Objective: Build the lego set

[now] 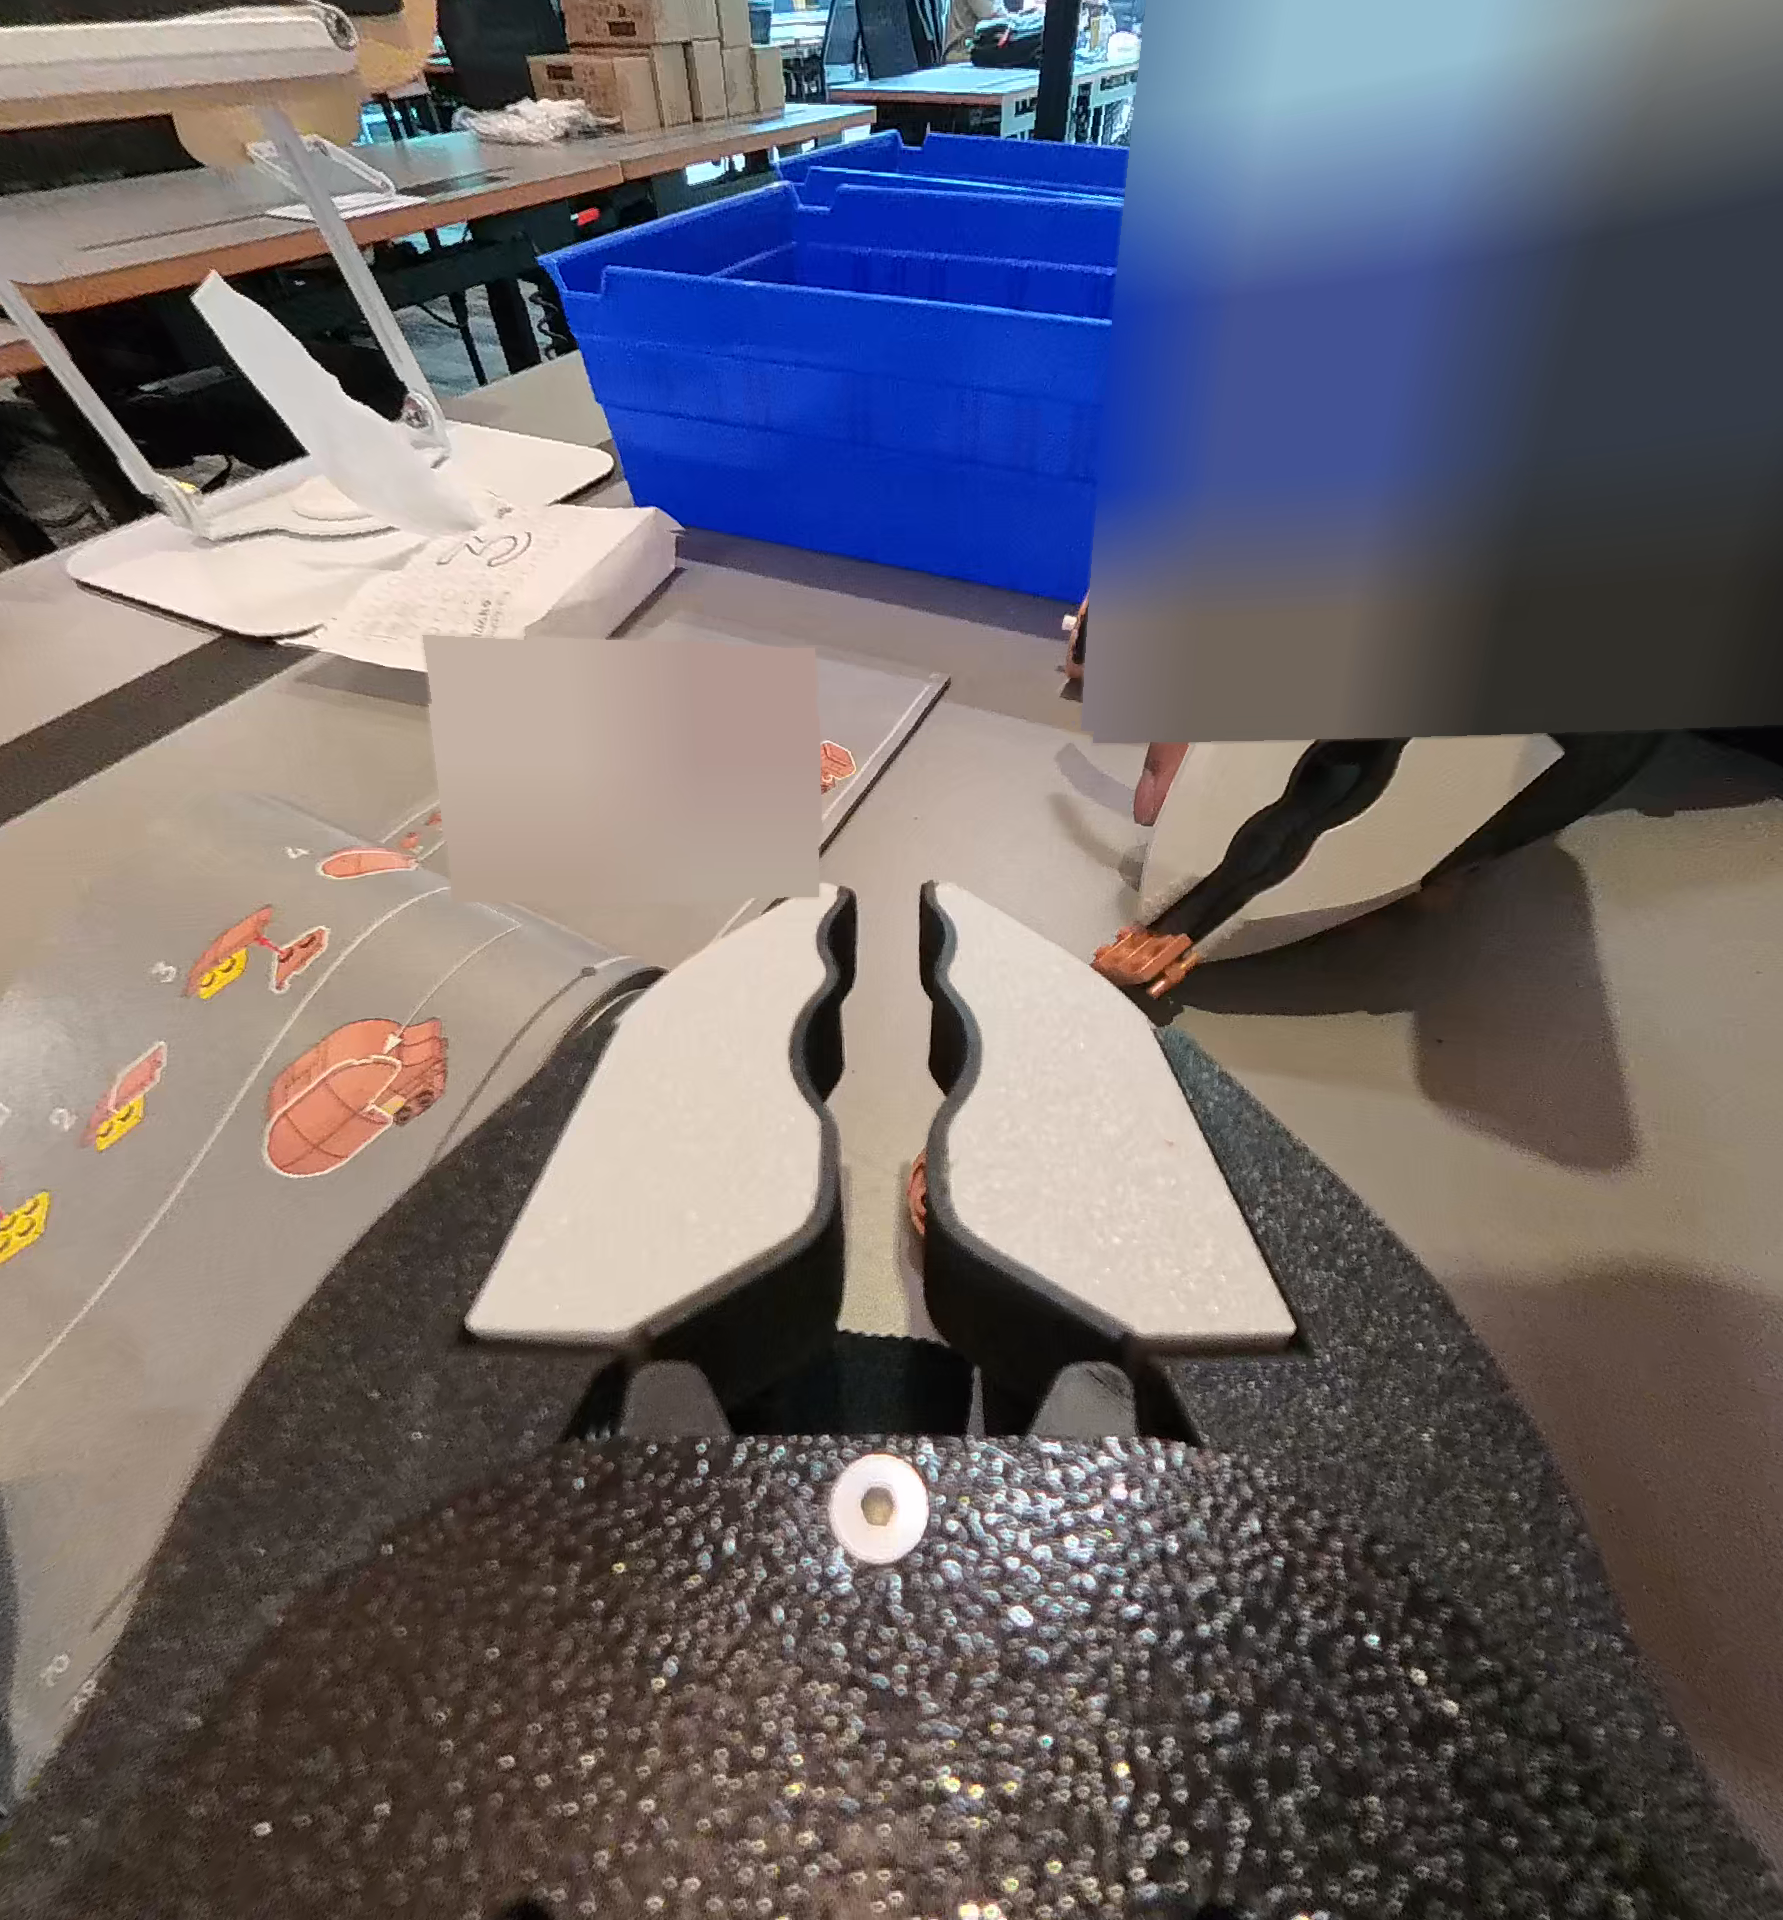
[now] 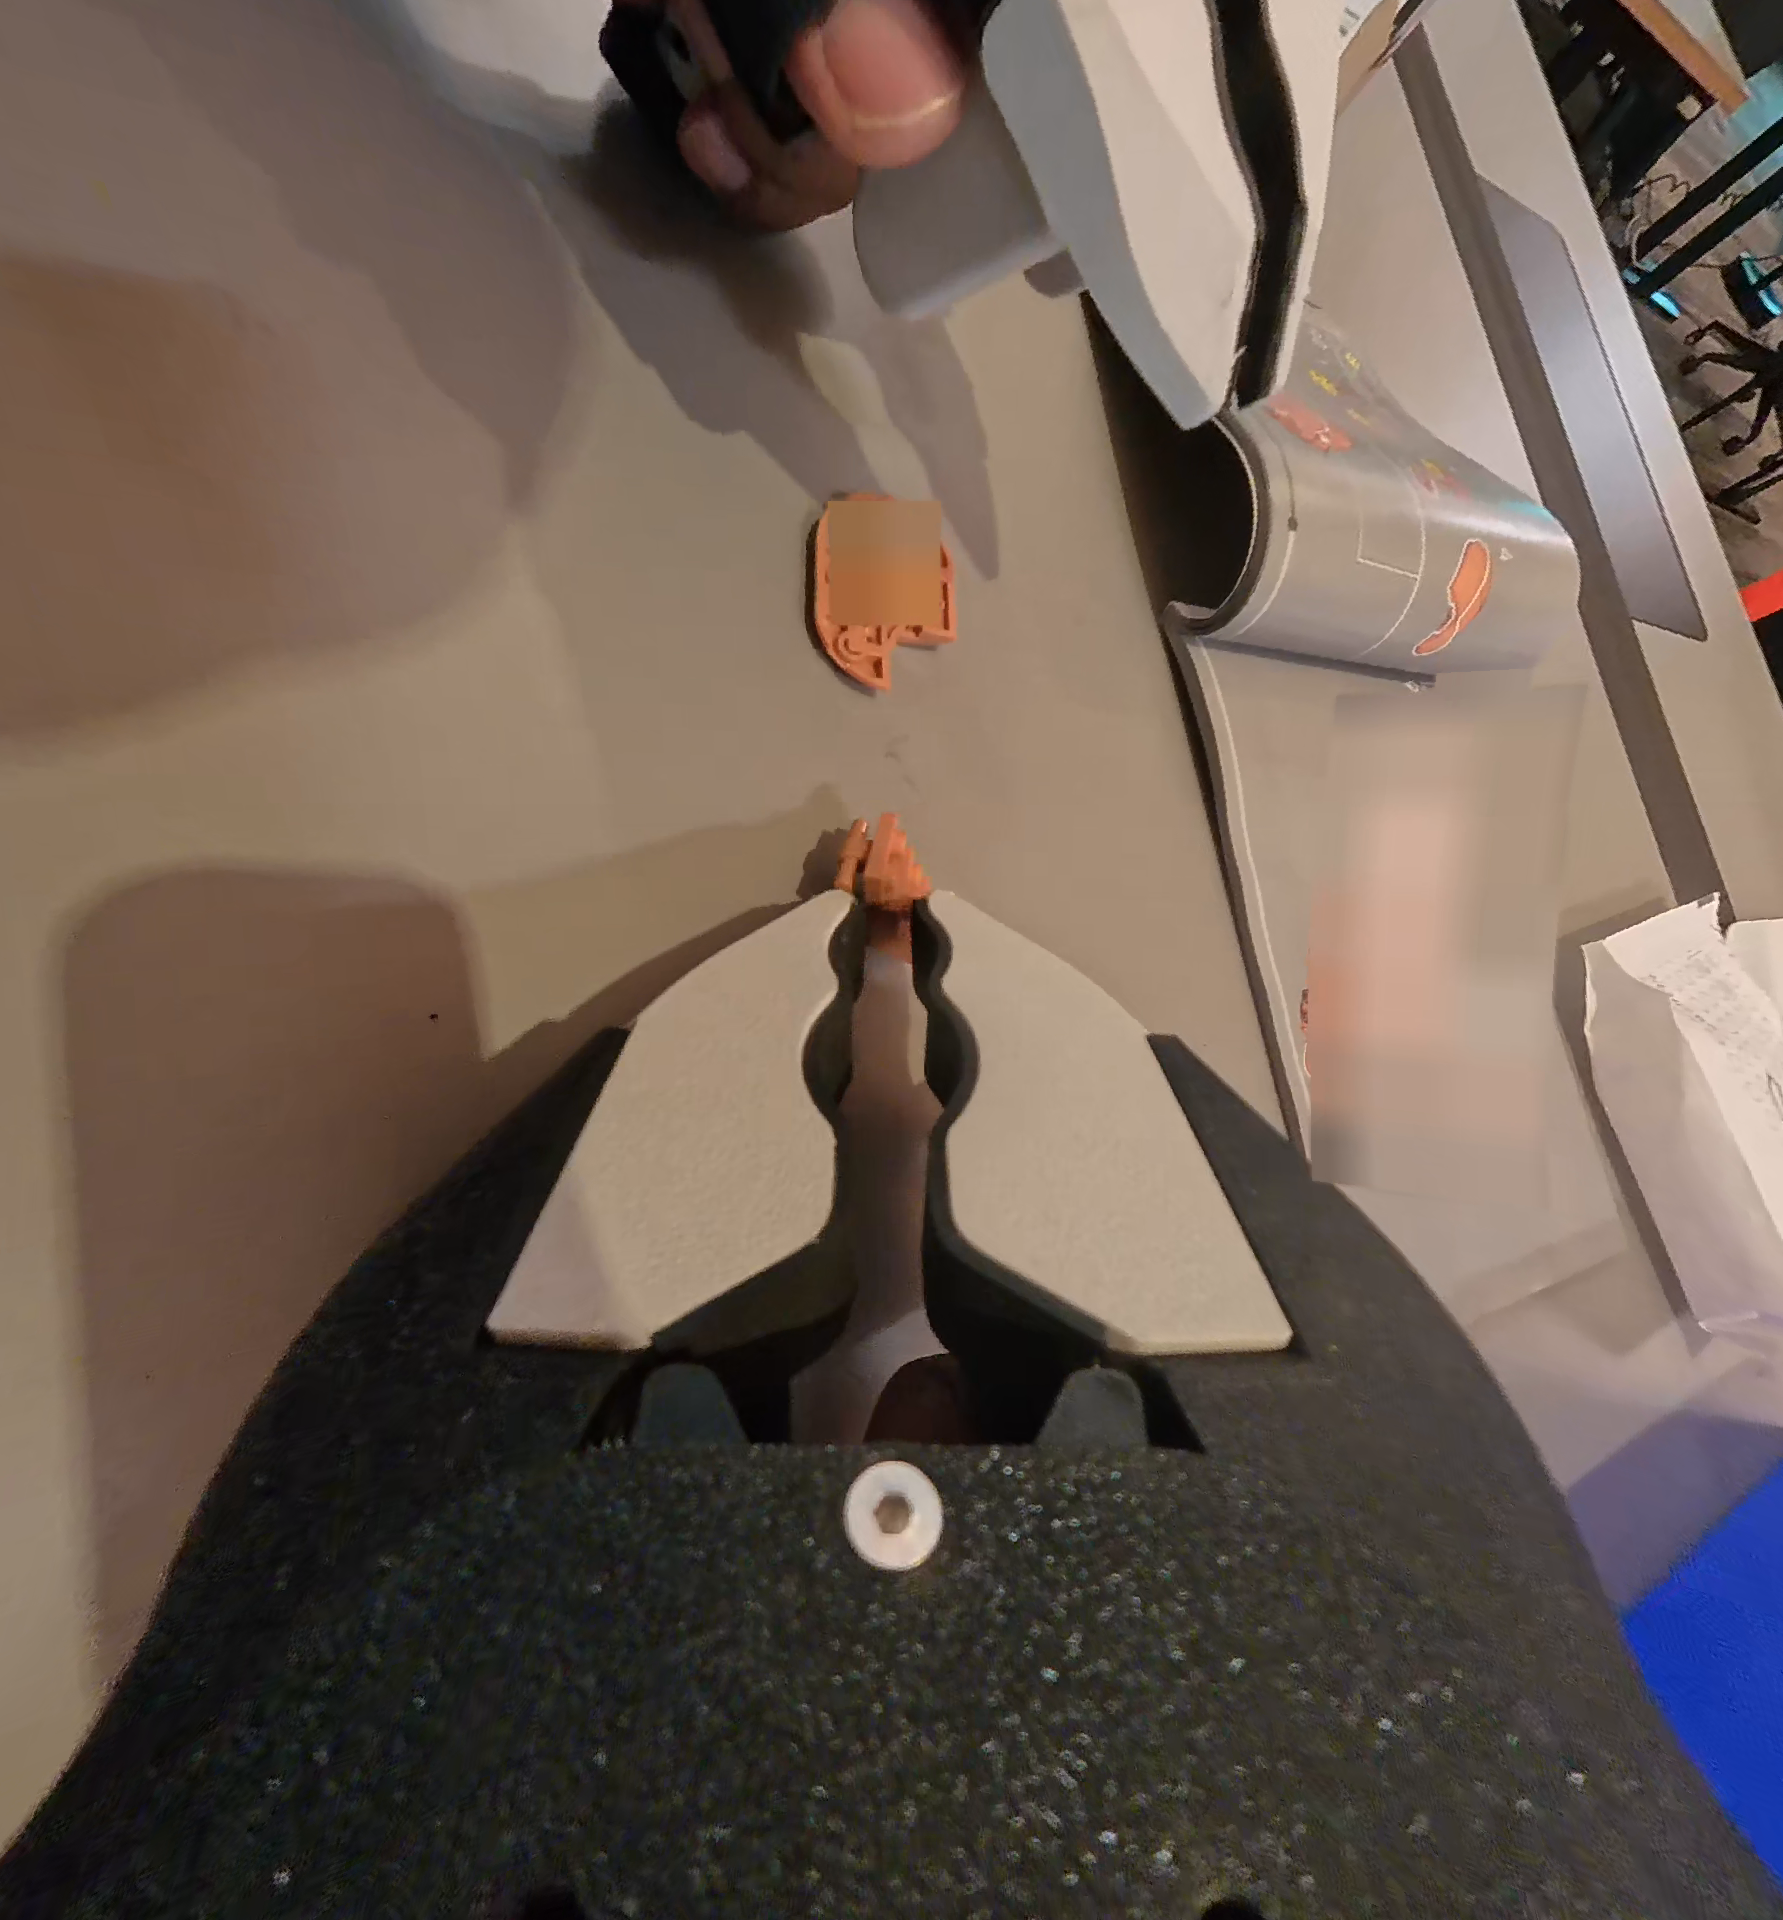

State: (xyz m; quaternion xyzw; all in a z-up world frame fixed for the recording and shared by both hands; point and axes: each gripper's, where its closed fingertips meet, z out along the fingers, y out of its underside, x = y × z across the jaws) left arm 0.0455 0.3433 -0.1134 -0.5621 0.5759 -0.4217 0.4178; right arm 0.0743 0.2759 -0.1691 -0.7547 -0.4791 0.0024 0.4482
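Observation:
My left gripper is open, with only bare grey table showing between its fingers. It hovers low beside the curled page of an instruction booklet. A larger orange brick part lies on the table, and an edge of it peeks out under my left gripper's right finger. My right gripper is shut on a small orange brick piece that sticks out past its tips, close to the table. The left wrist view shows that same grasp. The right wrist view shows my left gripper at the booklet.
Stacked blue bins stand at the back of the table. A white stand with a flat base and a white paper bag lie at the back left. A hand grips the left gripper's handle. My right fingertips sit around 10 cm from my left ones.

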